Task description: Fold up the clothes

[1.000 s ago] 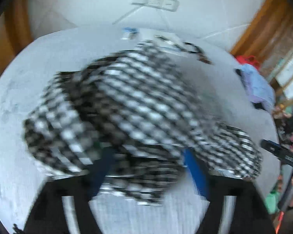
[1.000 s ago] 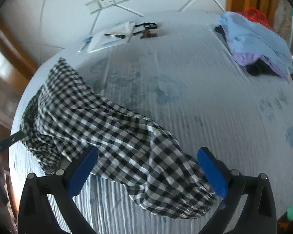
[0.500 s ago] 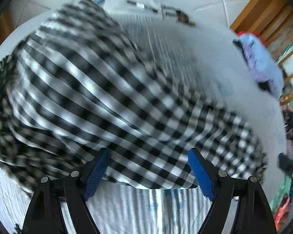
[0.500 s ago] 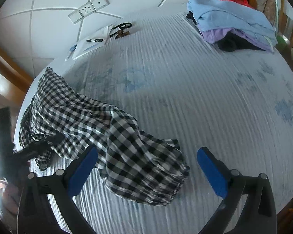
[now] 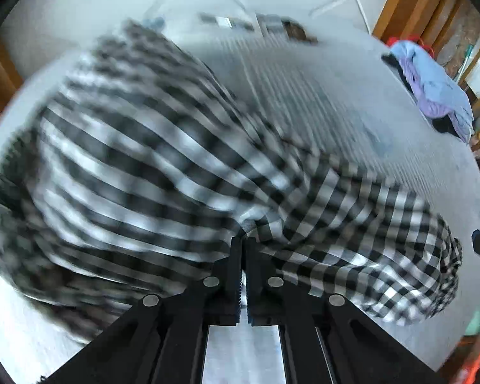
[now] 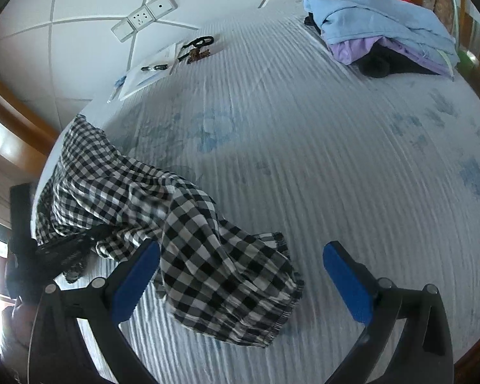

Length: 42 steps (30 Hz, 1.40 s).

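My left gripper point(image 5: 243, 243) had its fingers pressed together on a fold of the checked garment point(image 5: 163, 160), whose black-and-white cloth bulged up in front of the lens, blurred on the left side. In the right wrist view that same gripper point(image 6: 89, 235) showed as a dark shape biting into the garment's point(image 6: 188, 224) near-left edge. My right gripper point(image 6: 241, 275) stood wide apart, its blue pads point(image 6: 137, 278) holding nothing, the left pad just beside the cloth's gathered hem. The garment lay crumpled across the left part of the striped bed sheet point(image 6: 320, 166). Well apart, at the far right corner, sat a pile of folded clothes point(image 6: 384, 32), light blue on top. Papers point(image 6: 147, 75) lay by the headboard.
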Motion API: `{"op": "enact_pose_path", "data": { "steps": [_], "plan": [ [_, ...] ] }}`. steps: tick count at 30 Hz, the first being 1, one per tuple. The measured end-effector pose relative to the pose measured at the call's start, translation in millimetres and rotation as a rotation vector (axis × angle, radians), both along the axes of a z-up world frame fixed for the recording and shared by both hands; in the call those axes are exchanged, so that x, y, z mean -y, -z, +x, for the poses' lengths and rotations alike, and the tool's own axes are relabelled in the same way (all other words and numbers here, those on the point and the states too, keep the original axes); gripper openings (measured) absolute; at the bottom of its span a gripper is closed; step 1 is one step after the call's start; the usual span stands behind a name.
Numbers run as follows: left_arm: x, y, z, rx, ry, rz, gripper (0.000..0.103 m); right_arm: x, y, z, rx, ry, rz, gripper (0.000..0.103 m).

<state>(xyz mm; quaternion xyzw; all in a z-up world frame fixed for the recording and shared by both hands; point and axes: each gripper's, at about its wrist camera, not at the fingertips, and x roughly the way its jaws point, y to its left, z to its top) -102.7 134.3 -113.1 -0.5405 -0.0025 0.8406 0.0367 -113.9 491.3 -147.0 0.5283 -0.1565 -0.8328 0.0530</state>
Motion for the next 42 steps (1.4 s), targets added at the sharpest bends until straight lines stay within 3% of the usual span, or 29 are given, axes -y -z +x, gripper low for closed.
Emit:
{"op": "enact_pose_path", "data": {
  "steps": [5,10,12,16,21,25,26,27,28,30,33,34,35,37,39,42],
  "plan": [
    [88,-59,11,-0.137,-0.138,-0.043,0.001,23,-7,-15,-0.03,-0.065,-0.053,0.099],
    [204,-103,33,-0.225,-0.393,-0.168,0.001,75,-22,-46,-0.065,-0.197,-0.087,0.099],
    [250,-112,46,-0.225,-0.488,-0.206,0.001,99,-24,-58,-0.069,-0.257,-0.103,0.099],
    [327,-122,67,-0.217,-0.616,-0.282,0.001,160,-19,-83,-0.057,-0.377,-0.138,0.099],
    [379,-113,79,-0.193,-0.672,-0.269,0.001,225,-2,-109,-0.03,-0.46,-0.139,0.1],
    [403,-107,85,-0.19,-0.656,-0.192,0.001,269,15,-123,-0.012,-0.496,-0.105,0.103],
    [406,-104,83,-0.18,-0.63,-0.157,0.001,280,19,-126,-0.002,-0.504,-0.086,0.094],
    [407,-101,82,-0.169,-0.591,-0.117,0.001,288,21,-127,0.005,-0.512,-0.06,0.07],
    [405,-98,80,-0.16,-0.549,-0.084,0.001,295,22,-125,0.011,-0.519,-0.029,0.014],
    [396,-91,72,-0.134,-0.447,-0.009,0.003,297,14,-122,-0.004,-0.511,0.014,0.013],
    [371,-82,58,-0.087,-0.342,0.093,0.017,267,-24,-113,-0.093,-0.421,0.058,0.012],
    [363,-80,54,-0.075,-0.319,0.111,0.037,255,-38,-110,-0.127,-0.384,0.069,0.011],
    [354,-78,51,-0.068,-0.294,0.129,0.068,239,-55,-105,-0.164,-0.343,0.078,0.011],
    [332,-78,48,-0.071,-0.254,0.16,0.092,207,-87,-95,-0.231,-0.263,0.104,0.011],
    [312,-79,46,-0.076,-0.219,0.188,0.093,184,-106,-83,-0.265,-0.206,0.149,0.011],
    [271,-70,35,-0.061,-0.174,0.214,0.093,158,-111,-69,-0.257,-0.157,0.183,0.011]
  ]
}}
